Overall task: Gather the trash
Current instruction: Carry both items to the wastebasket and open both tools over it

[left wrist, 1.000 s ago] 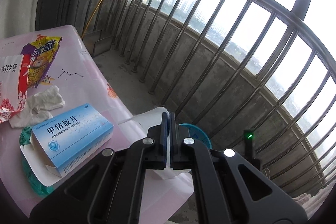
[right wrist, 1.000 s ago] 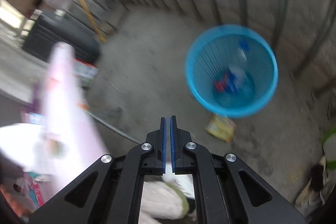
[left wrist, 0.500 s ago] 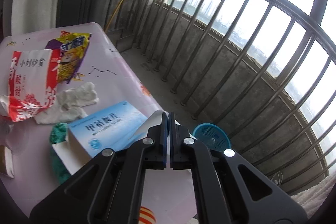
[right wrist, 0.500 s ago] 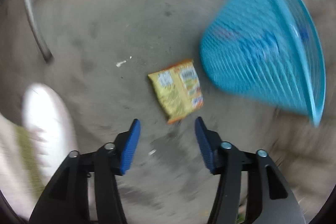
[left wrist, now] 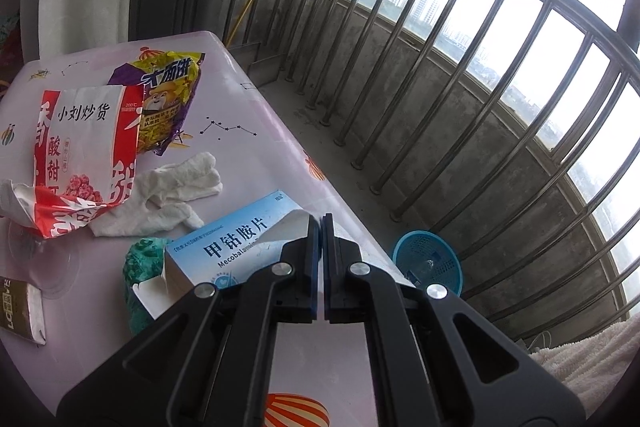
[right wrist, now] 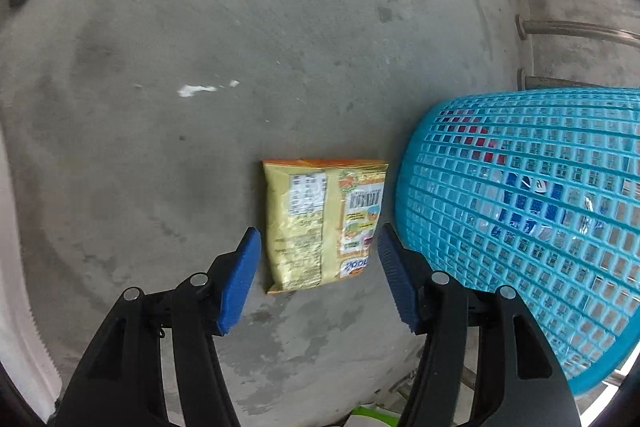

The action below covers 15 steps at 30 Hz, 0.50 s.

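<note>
Down low, right claw gapes astride yellow packet; blue basket crowds beside; left claw together.

The left gripper is shut tight with nothing in it. It hangs over a pink table. On the table lie a blue box, a white glove, a red bag and a yellow bag. A blue basket stands on the floor by the railing.

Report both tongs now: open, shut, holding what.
Left tongs: shut, empty.
Right tongs: just opened, straddling the yellow snack packet, not gripping.
</note>
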### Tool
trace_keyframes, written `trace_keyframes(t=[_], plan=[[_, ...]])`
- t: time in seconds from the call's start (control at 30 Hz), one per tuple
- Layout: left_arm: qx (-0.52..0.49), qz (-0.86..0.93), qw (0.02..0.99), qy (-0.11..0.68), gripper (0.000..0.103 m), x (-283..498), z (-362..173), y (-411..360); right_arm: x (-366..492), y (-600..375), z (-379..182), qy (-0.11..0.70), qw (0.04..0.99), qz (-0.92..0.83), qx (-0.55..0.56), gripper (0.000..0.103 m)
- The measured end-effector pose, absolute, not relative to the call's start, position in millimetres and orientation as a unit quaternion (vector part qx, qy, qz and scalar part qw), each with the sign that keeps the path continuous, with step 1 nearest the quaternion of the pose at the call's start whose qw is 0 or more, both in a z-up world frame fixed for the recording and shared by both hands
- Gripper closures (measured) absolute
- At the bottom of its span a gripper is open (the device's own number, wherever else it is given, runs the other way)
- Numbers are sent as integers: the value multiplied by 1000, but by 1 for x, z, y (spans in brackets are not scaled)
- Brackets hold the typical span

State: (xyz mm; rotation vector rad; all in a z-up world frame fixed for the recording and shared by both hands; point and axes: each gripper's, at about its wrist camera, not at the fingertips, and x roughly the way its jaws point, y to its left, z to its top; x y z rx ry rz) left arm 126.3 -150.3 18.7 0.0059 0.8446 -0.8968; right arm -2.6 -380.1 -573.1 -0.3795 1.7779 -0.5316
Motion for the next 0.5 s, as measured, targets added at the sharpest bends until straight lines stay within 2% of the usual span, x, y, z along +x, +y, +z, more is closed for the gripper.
trace_keyframes(t=[0.4,0.47,0.5], plan=[[19,-417,813,405,103,125,15,-164,2,-401,-594,782,568,-222,-129,48],[20,-417,814,405,103,124,15,-166,2,-403,-591,781,573,-217,-117,51],[20,-416,814,405,103,124,15,-166,1,-405,-590,781,577,-213,-106,60]])
